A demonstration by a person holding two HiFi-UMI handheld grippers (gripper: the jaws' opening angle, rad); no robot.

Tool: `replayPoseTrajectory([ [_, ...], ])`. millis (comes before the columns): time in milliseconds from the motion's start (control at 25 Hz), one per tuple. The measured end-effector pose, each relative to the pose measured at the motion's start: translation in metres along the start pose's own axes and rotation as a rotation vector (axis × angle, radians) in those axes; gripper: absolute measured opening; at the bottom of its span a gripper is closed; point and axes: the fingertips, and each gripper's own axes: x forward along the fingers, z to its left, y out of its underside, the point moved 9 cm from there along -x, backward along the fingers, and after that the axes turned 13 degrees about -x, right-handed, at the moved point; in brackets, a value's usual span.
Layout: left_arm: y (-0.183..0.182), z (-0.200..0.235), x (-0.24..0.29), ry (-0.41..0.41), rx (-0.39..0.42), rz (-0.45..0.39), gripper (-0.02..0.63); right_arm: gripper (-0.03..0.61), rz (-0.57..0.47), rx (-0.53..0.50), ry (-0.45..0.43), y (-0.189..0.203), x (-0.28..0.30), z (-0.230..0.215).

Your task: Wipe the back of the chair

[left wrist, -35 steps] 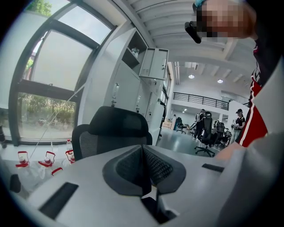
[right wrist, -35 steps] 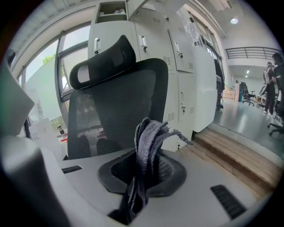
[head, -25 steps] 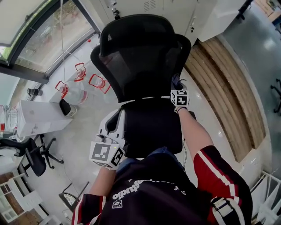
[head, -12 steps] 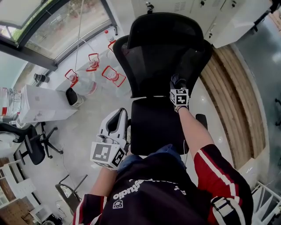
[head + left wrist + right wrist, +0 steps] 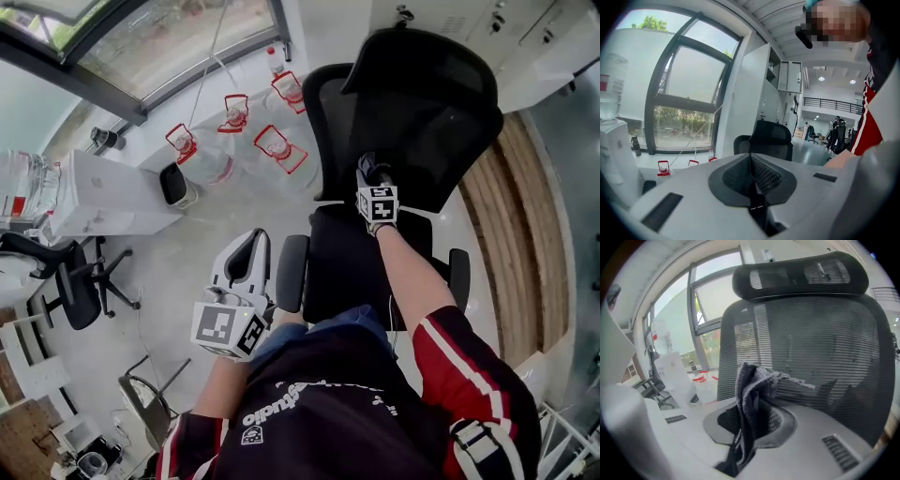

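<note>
As right hand-held gripper pinches cloth, chair back (mesh) ahead.

White gripper; black, seemingly lettered top

1. The black mesh backrest of the office chair stands directly ahead of the right gripper, near the grey crumpled cloth clamped in it.
2. A black padded headrest caps the mesh above.
3. The left black armrest and right black armrest flank the black seat; the forearm reaches between them.
4. The left gripper, jaws together, hangs outside the left armrest over pale floor.
5. Clear red-handled water jugs crowd the floor just left of the backrest.
6. White cabinets stand behind the chair.
</note>
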Motion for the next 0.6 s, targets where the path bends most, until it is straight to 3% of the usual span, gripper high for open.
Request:
replayPoseTrajectory([
  [360,-0.018,0.059,-0.03,-0.029,-0.015,-0.022,0.029,0.066,-0.024,-0.028,-0.139,-0.043,0.044,0.097],
  [600,-0.025,0.064,-0.046,-0.027,-0.049,-0.057,0.028,0.066,-0.152,-0.023,-0.283,-0.084,0.007,0.127],
])
